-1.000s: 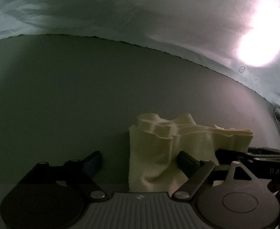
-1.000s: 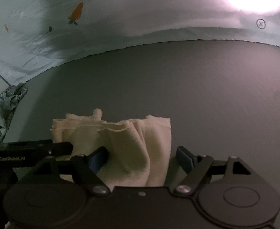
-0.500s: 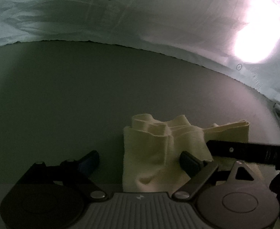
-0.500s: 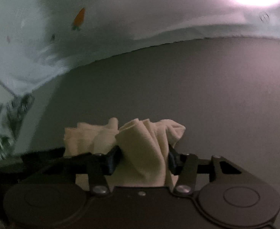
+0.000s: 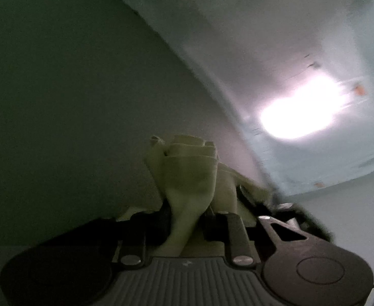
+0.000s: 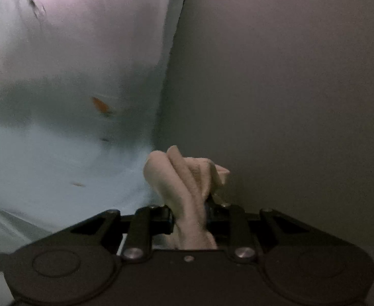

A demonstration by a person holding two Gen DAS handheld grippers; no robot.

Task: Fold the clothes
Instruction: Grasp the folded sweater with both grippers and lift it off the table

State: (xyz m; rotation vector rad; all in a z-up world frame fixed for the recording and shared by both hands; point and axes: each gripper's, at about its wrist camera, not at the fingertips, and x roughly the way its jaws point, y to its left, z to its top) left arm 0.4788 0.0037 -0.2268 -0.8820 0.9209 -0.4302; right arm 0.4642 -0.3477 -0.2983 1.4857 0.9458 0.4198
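A dim grey surface fills the left half of the left wrist view, tilted in the frame. Its edge runs diagonally from the top centre down to the lower right. Beyond that edge lies a pale blue sheet printed with orange carrots, with a bright glare at the right of the frame.

At lower centre of this view the left gripper has just been closing its jaws, and they now pinch a bunched fold of the pale yellow cloth. The cloth rises out of the jaws as a narrow neck and fans into stacked pleats above them. More of it trails to the lower right, where a dark, blurred piece of the other tool crosses behind it.

In the right wrist view the arrangement is mirrored. The carrot-print sheet covers the left half of the frame, blurred, and the grey surface takes the right half, the border between them running almost vertically down the middle. At lower centre the right gripper has likewise just been closing, and its jaws are clamped on a gathered wad of the same cloth. The wad stands up between the black fingers in thick rounded folds, its tip leaning toward the right of the frame. Whether the cloth touches the surface cannot be told in either view.
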